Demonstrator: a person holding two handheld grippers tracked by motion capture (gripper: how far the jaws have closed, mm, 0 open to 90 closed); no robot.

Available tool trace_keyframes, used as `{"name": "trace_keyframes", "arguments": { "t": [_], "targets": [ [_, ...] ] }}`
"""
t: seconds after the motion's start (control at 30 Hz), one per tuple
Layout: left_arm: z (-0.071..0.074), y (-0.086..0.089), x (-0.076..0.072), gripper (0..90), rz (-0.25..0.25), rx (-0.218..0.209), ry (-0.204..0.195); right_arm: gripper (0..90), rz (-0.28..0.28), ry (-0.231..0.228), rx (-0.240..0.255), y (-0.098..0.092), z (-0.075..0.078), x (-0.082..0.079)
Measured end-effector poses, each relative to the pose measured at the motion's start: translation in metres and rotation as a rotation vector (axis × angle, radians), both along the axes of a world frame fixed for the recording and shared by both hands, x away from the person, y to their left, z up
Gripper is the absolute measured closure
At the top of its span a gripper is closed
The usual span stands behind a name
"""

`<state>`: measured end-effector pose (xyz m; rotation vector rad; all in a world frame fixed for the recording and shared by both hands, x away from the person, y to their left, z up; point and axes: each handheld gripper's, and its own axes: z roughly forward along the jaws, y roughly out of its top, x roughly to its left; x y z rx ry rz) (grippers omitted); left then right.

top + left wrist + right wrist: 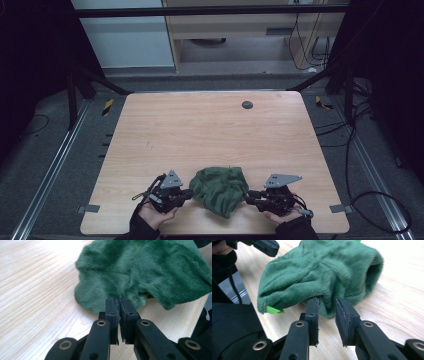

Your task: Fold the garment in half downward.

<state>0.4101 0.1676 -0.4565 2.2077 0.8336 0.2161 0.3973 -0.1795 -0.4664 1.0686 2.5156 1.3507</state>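
**Green plush cloth bunched at desk's near edge, gripper on each side**

Green fuzzy cloth (220, 188) lies crumpled in a heap on the light wood desk (210, 130), close to the near edge, approx. centred btwn the two grippers. In the right gripper view a small bright-green tab (272, 310) pokes out from under its lower edge, and one end of the cloth gapes open like a sleeve or pouch.

Left gripper (186, 194) sits just left of the cloth, held in the person's left hand (156, 214). In the left gripper view its jaws are pressed together w/ only a hairline gap, tips right at the cloth's edge; whether any fabric is pinched btwn them can't be told.

Right gripper (249, 197) sits just right of the cloth, held in the right hand (280, 216). In the right gripper view its jaws stand apart, w/ a fold of the cloth's edge at the tips, not clamped.

Grey three-cornered plates top both grippers. A small dark round disc (247, 104) sits near the desk's far edge, well apart from the cloth. Desk stands on a grey carpeted floor (60, 165) w/ cables (350, 150) trailing at right.
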Motion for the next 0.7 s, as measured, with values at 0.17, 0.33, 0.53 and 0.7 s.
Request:
{"name": "trace_keyframes", "arguments": {
  "t": [0.17,0.33,0.53,0.7],
  "targets": [
    [0.002,0.008,0.004,84.8,0.031,-0.007,-0.009,69.5,-0.044,-0.020,0.007,-0.006,0.002,0.003],
    [0.004,0.022,0.010,81.3,0.082,-0.001,-0.021,64.3,-0.135,-0.066,-0.008,-0.015,0.001,0.011],
    [0.003,0.036,0.016,76.0,0.124,-0.009,-0.023,61.5,-0.198,-0.082,-0.022,-0.024,-0.002,0.019],
    [0.002,0.052,0.020,67.1,0.181,-0.015,-0.041,56.9,-0.230,-0.080,-0.035,-0.030,-0.006,0.024]
  ]
}}
